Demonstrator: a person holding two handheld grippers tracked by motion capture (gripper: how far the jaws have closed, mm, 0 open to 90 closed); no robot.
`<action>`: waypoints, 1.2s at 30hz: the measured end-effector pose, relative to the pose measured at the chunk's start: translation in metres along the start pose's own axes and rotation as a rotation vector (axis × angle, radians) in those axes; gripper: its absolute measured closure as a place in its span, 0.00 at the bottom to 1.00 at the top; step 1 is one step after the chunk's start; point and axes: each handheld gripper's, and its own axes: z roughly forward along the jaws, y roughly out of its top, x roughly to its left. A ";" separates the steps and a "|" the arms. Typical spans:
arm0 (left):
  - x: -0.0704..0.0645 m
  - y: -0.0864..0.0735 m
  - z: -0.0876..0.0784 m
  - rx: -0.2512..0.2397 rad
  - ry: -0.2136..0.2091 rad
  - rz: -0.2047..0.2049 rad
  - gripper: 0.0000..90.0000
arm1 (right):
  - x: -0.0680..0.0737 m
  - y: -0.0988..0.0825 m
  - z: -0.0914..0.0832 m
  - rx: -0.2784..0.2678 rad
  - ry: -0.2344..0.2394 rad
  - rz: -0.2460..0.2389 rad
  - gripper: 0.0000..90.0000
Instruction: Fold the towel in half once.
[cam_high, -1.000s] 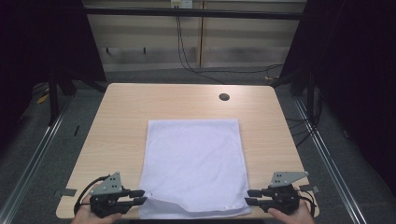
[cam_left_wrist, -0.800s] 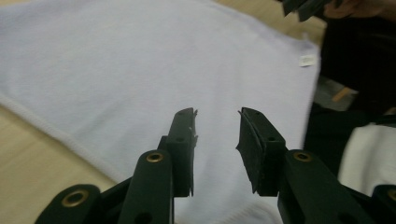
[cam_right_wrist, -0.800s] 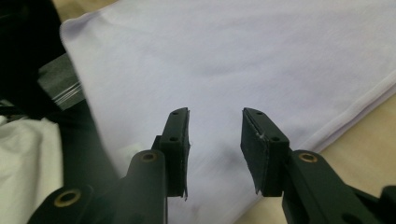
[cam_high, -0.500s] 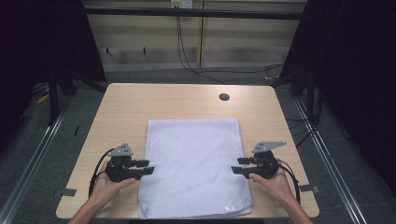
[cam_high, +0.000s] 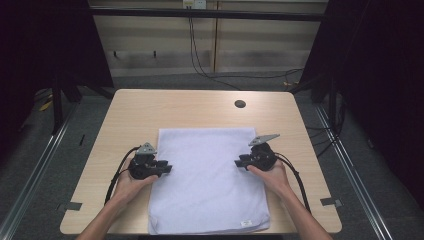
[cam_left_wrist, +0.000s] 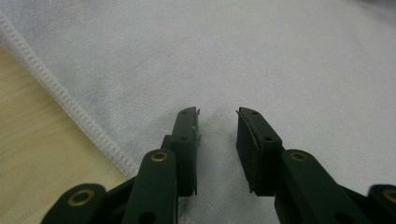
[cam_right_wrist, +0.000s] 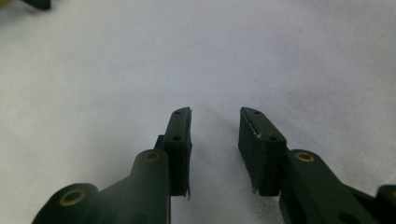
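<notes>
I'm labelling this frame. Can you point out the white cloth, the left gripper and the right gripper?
white cloth (cam_high: 207, 185), high view, middle of fabric.
left gripper (cam_high: 167, 169), high view, between its fingertips.
right gripper (cam_high: 238, 163), high view, between its fingertips.

Behind the light wooden bench (cam_high: 150, 107) stands a pale panelled wall (cam_high: 250, 45) with dangling cables (cam_high: 200, 55), grey floor (cam_high: 45, 155) around it.

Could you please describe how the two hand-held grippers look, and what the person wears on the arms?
Both the left gripper and the right gripper are black, with two blocky jaws carrying small brass-coloured rivets. Each has a grey three-cornered plate on top and a black cable trailing back along the forearm. The forearms are bare; no sleeves or gloves show.
</notes>
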 end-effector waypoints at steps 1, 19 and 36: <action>0.000 -0.001 0.000 -0.004 0.001 0.003 0.74 | 0.002 -0.004 0.001 -0.004 -0.006 0.002 0.71; -0.029 -0.021 -0.015 0.028 -0.086 -0.021 0.84 | 0.028 -0.034 -0.028 0.058 0.068 -0.005 0.71; -0.067 -0.043 -0.039 0.092 -0.101 0.062 0.74 | 0.062 -0.059 -0.046 0.086 0.148 -0.020 0.69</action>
